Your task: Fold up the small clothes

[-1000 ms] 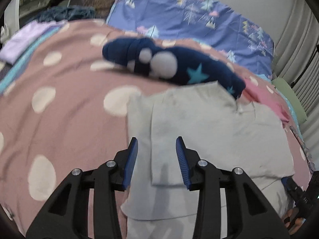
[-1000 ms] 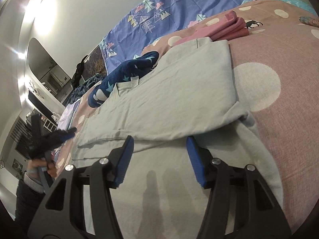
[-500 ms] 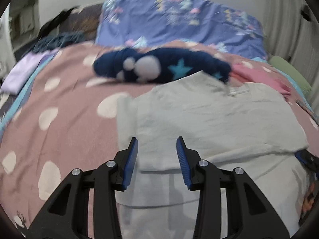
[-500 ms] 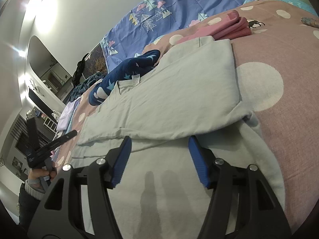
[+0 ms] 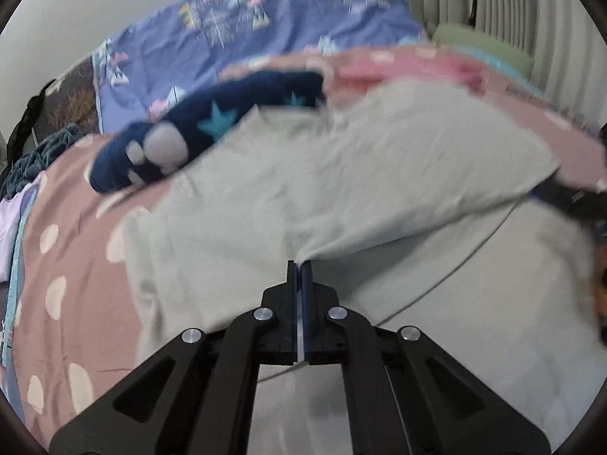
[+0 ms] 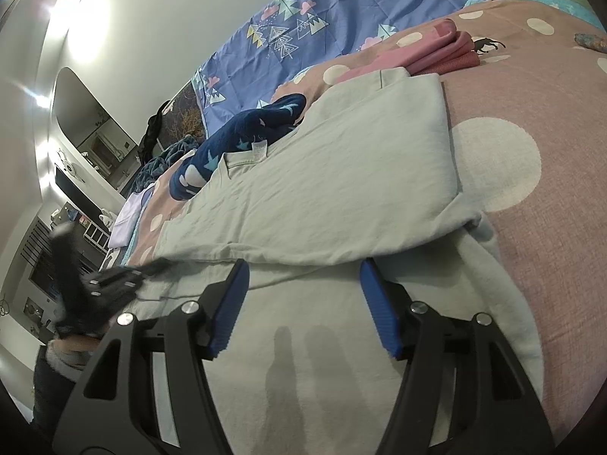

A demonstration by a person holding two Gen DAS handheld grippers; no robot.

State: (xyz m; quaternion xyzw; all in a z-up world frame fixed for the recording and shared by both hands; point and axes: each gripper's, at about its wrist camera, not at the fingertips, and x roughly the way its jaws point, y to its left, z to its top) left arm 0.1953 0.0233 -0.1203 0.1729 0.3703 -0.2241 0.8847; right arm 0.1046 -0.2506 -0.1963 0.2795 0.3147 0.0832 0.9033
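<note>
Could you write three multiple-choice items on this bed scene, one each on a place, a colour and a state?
1. Where does the navy star-patterned garment lie?
A. Beyond the grey garment's far edge
B. Under the right gripper
C. On the folded pink clothes

2. What colour are the spots on the bedspread?
A. Black
B. Pale cream
C. Green

3. How do the left gripper's jaws stand?
A. Wide apart above bare bedspread
B. Closed on the navy garment
C. Closed on a fold edge of the grey garment

Answers:
1 A, it lies against the grey cloth's far edge.
2 B, pale rounds on dusty pink.
3 C, the pads meet with grey cloth pinched at their tips, while the right gripper stands open over the grey cloth.
</note>
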